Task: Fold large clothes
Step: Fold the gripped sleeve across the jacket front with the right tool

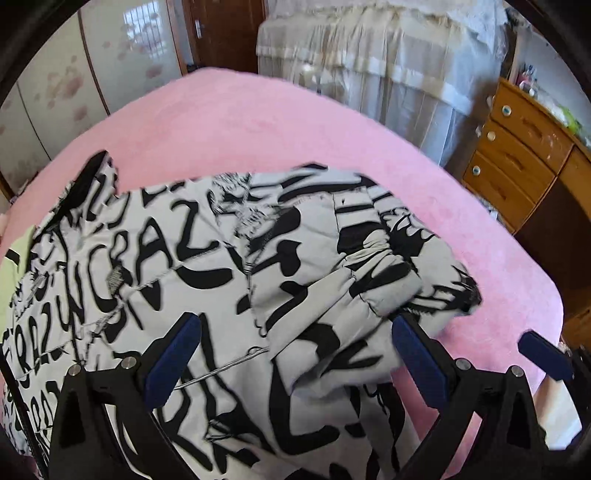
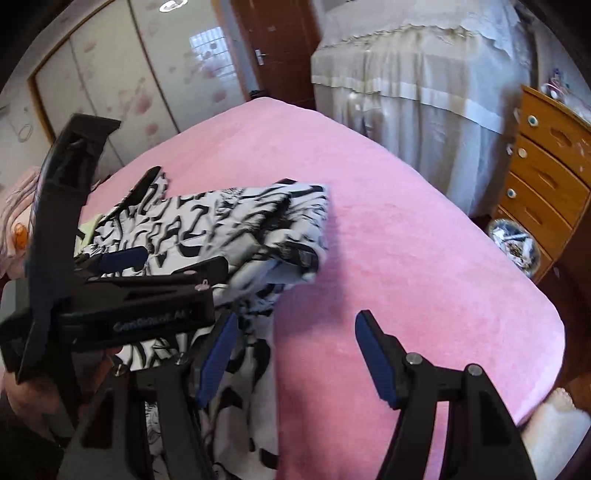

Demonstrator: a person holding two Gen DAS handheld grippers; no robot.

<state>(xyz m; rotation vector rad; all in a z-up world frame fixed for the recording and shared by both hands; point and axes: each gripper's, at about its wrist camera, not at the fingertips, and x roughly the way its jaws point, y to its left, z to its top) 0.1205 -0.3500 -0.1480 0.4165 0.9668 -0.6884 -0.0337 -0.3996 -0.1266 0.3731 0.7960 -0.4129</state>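
A large white garment with black graffiti lettering (image 1: 207, 258) lies partly folded on the pink bed (image 1: 240, 122). A sleeve (image 1: 373, 273) is folded over its right side. My left gripper (image 1: 295, 354) is open just above the garment's near part, holding nothing. In the right wrist view the garment (image 2: 229, 229) lies at the left. My right gripper (image 2: 295, 354) is open and empty over the garment's right edge and the pink bed (image 2: 406, 258). The left gripper (image 2: 162, 262) shows there, open above the garment.
A wooden chest of drawers (image 1: 517, 155) stands right of the bed, with a bowl of small items (image 2: 515, 247) by it. A cloth-covered piece of furniture (image 1: 369, 66) and a brown door (image 1: 221, 33) are behind. A pale green item (image 1: 11, 266) lies at the left.
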